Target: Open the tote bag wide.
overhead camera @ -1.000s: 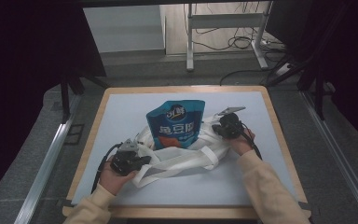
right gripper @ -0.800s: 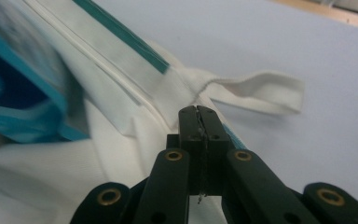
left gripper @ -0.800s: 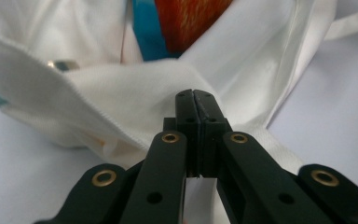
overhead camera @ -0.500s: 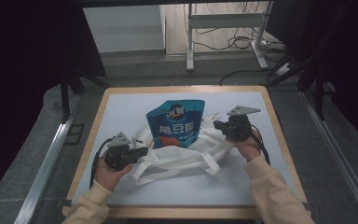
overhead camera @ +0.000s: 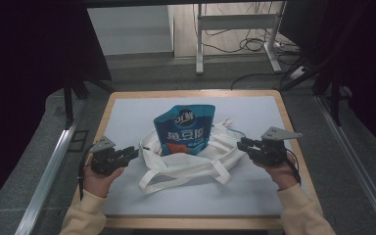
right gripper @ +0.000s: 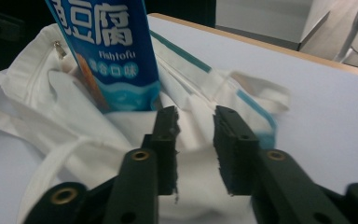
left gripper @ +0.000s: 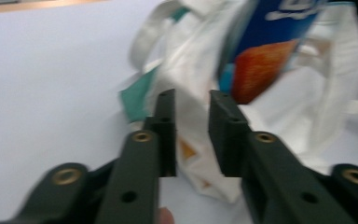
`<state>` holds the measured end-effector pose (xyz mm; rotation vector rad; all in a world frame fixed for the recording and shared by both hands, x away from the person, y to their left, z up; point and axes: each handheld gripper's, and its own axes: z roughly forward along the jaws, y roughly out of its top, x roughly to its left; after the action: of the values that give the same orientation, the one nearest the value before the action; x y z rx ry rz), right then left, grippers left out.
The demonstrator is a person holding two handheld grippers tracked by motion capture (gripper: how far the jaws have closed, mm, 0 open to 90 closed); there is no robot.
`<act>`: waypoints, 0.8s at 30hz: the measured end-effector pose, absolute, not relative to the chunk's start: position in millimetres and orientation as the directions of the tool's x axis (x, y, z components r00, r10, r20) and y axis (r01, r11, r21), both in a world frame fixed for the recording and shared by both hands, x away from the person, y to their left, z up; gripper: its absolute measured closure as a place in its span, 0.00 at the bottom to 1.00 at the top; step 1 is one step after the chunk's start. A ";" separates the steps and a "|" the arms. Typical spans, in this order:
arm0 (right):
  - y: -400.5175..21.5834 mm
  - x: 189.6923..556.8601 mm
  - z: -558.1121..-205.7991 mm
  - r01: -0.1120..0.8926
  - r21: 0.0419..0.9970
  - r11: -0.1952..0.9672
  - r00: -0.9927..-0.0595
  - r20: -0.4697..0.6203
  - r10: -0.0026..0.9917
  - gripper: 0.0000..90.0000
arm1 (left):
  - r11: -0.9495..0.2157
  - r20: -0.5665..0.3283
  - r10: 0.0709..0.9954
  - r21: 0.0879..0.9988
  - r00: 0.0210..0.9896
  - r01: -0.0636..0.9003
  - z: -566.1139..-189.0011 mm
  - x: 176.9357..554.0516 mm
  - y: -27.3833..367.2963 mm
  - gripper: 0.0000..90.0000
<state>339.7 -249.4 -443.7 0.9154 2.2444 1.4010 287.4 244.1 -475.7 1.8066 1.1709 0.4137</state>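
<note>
A blue snack pouch [overhead camera: 184,129] stands tilted in the mouth of a white tote bag [overhead camera: 196,159] that lies slumped in the middle of the white mat. The pouch [right gripper: 109,51] rises behind the cloth in the right gripper view, and the bag [left gripper: 191,60] with the pouch [left gripper: 265,51] is blurred in the left gripper view. My left gripper [overhead camera: 133,153] sits just off the bag's left edge. My right gripper [overhead camera: 242,145] sits at its right edge. Both pairs of jaws have just been opening. Each pair [left gripper: 193,126] [right gripper: 196,140] stands apart, with cloth seen beyond the gap and nothing pressed.
The white mat [overhead camera: 127,115] lies on a wood-rimmed board. The bag's straps [overhead camera: 176,176] loop toward the near side. Metal rails [overhead camera: 49,166] run along both sides. A desk frame [overhead camera: 200,44] and cables lie on the floor beyond the far edge.
Both hands have drawn outward from the bag, left to the left and right to the right. Both pairs of jaws were shut at the bag's edges and now stand apart; the bag lies released.
</note>
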 end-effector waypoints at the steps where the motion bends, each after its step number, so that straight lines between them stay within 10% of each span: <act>1: -254.2 336.6 -445.6 0.342 0.891 0.300 -0.730 0.050 0.682 0.71 | -0.136 -0.172 0.860 0.830 0.480 0.542 -477.5 287.9 244.9 0.70; 9: -284.4 328.4 -469.9 0.396 0.880 0.263 -0.674 0.084 0.734 0.52 | -0.153 -0.154 0.883 0.800 0.444 0.581 -492.3 290.1 245.3 0.44; 24: -291.1 331.0 -495.3 0.453 0.850 0.268 -0.629 0.092 0.772 0.42 | -0.158 -0.157 0.887 0.780 0.434 0.605 -505.0 292.8 247.6 0.40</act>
<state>331.0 -291.1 -495.3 1.1180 2.2036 1.3006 292.8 247.6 -505.0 1.8673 1.2678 0.4337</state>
